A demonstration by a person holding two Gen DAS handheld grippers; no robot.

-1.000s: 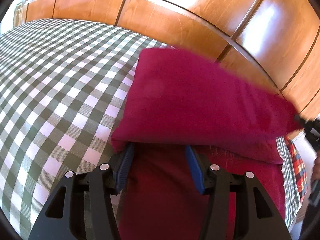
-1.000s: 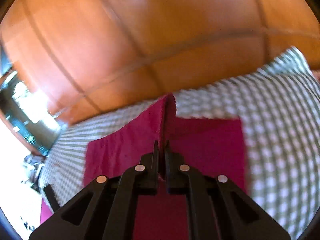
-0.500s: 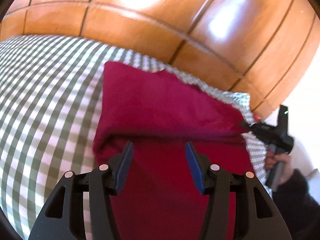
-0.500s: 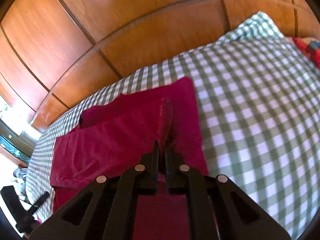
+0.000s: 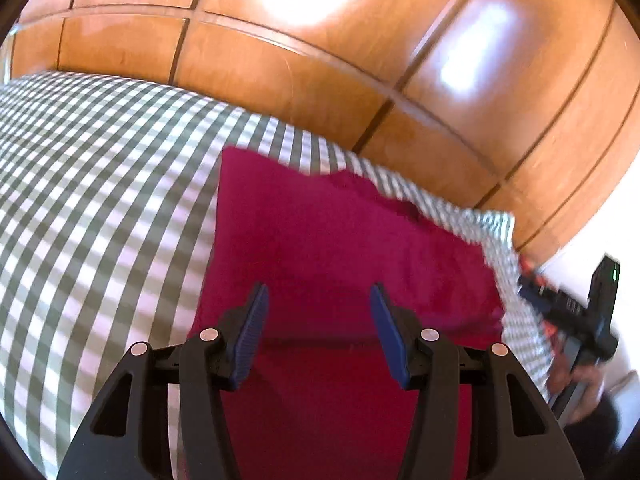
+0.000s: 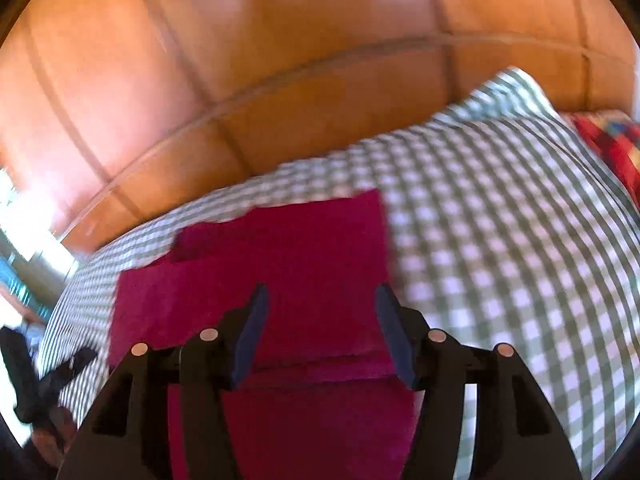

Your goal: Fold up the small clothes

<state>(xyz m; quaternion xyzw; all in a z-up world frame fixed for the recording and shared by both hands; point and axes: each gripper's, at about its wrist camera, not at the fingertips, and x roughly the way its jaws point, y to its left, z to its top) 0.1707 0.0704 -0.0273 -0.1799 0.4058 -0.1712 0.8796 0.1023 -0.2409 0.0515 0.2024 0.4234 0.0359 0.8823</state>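
A magenta garment [image 5: 340, 240] lies on the green-and-white checked cloth [image 5: 100, 184], its far part folded over the near part. It also shows in the right wrist view [image 6: 304, 264]. My left gripper [image 5: 318, 292] is open and empty, just above the fold's near edge. My right gripper [image 6: 320, 294] is open and empty above the garment's right side. The right gripper also shows at the right edge of the left wrist view [image 5: 568, 312].
Glossy orange wooden panels [image 5: 360, 60] rise right behind the checked cloth. A red plaid fabric [image 6: 612, 144] lies at the far right in the right wrist view. The cloth's corner [image 5: 500, 224] hangs near the panels.
My right gripper has let go of the garment edge and opened. The lifted flap has dropped flat onto the rest of the garment. The left gripper stays open.
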